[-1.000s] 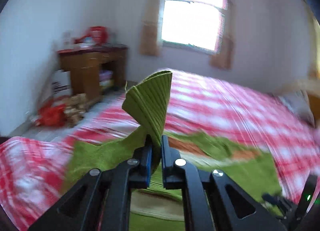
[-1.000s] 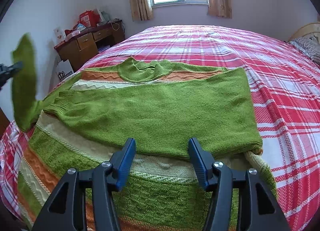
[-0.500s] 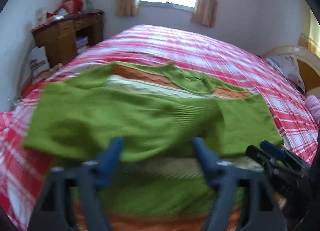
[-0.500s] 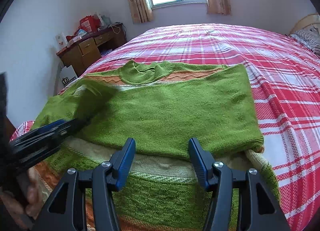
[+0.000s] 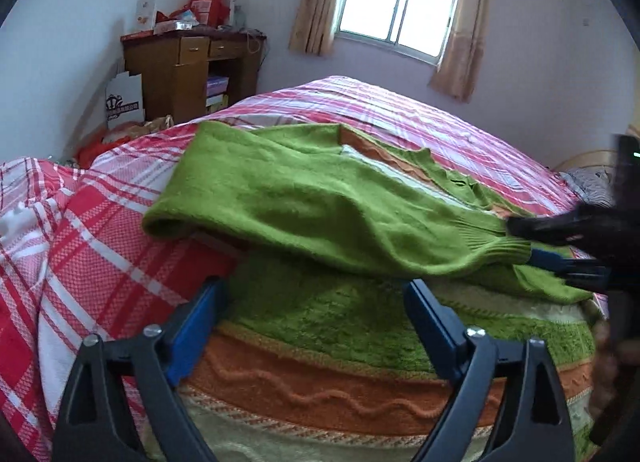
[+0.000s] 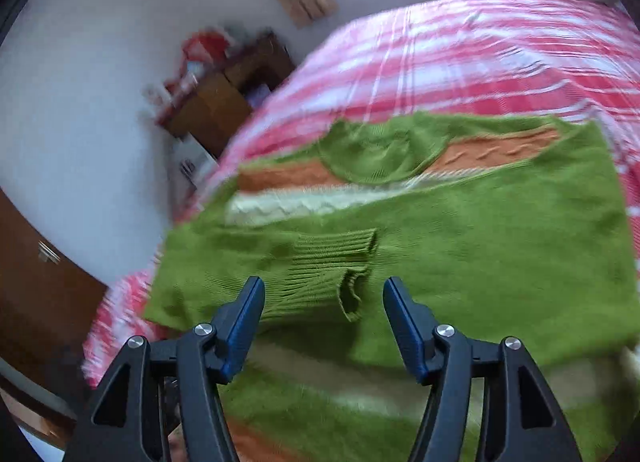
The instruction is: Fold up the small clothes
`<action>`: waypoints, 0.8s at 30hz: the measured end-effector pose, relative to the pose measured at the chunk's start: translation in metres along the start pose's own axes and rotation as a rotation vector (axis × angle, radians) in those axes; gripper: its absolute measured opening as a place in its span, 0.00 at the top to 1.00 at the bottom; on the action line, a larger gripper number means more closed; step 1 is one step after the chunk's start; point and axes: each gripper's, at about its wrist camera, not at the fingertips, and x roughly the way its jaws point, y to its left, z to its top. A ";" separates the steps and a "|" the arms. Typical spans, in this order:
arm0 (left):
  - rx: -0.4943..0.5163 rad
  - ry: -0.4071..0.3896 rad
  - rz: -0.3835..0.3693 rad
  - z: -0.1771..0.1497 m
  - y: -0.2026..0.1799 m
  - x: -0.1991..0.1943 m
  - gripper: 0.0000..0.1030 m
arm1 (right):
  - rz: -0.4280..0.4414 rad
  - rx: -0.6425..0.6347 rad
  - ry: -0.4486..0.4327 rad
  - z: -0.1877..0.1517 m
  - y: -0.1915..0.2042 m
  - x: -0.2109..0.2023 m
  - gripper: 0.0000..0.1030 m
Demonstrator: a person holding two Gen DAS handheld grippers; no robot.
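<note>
With both sleeves laid across the green striped sweater (image 6: 460, 246) on the bed (image 5: 60, 246), the left hand-held gripper (image 5: 316, 326) and right hand-held gripper (image 6: 324, 326), jaws opening and empty, should next pinch the hem nearest them evenly.

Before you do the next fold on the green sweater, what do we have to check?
1. Left tool empty: ok. Its jaws are opening and no cloth is pinched between them.
2. Right tool empty: ok. Its jaws are opening; the cuff lies between them, not squeezed.
3. Sleeve laid across the sweater: ok.
4. Cuff lying flat: not ok. Its end curls up.
5. Collar smooth: cannot tell, the right wrist view is blurred.
6. Whole sweater on the bed: cannot tell, the near hem is out of view.
</note>
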 end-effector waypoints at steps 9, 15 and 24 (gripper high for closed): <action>0.011 -0.001 -0.010 -0.001 0.000 0.001 0.03 | -0.156 -0.300 -0.012 0.007 0.065 0.024 0.93; -0.002 -0.003 -0.023 0.000 0.002 0.001 0.03 | -0.156 -0.363 -0.243 0.046 0.088 -0.052 0.93; 0.008 0.000 -0.009 0.001 0.000 0.002 0.03 | -0.341 -0.304 -0.248 0.044 -0.007 -0.092 0.93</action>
